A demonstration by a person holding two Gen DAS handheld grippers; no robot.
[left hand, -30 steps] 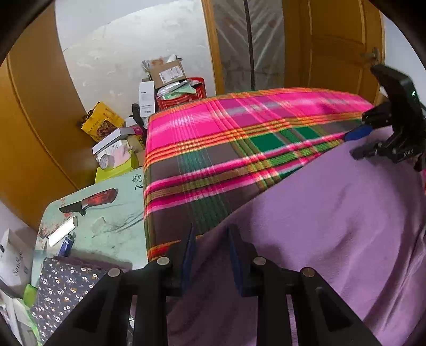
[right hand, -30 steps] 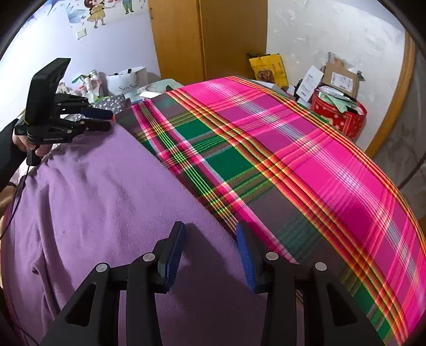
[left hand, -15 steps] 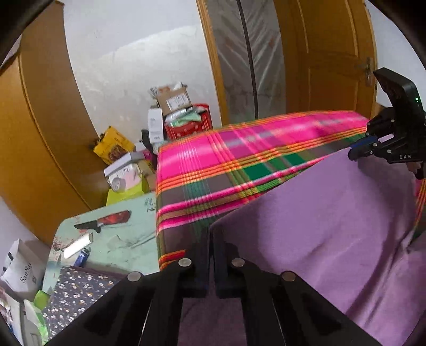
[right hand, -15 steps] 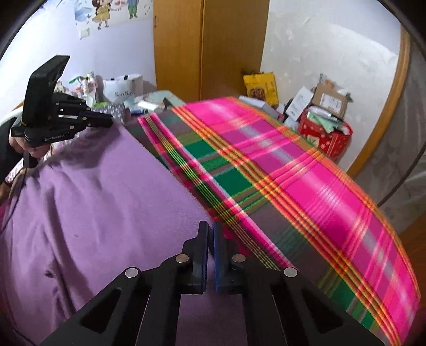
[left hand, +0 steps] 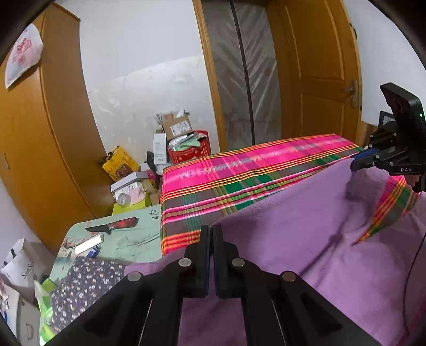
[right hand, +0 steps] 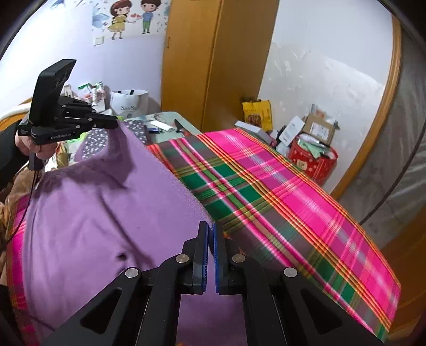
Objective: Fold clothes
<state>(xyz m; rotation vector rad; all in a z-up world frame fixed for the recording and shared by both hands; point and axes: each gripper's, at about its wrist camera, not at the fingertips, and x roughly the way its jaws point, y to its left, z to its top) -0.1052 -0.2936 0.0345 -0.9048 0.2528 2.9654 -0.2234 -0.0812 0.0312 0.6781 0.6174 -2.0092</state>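
Ahead of both sets of jaws lies the pink, green and orange plaid bedspread [right hand: 279,191], our folding surface. We hold the purple fleece garment [right hand: 93,213] raised off it by one edge, so the cloth hangs straight for folding. Left gripper [left hand: 212,231] and right gripper [right hand: 210,229] each pinch that edge, jaws pressed together.

Home bedroom, plaid-covered bed [left hand: 253,170], wooden wardrobe [right hand: 213,61], cartoon wall sticker [right hand: 130,16]
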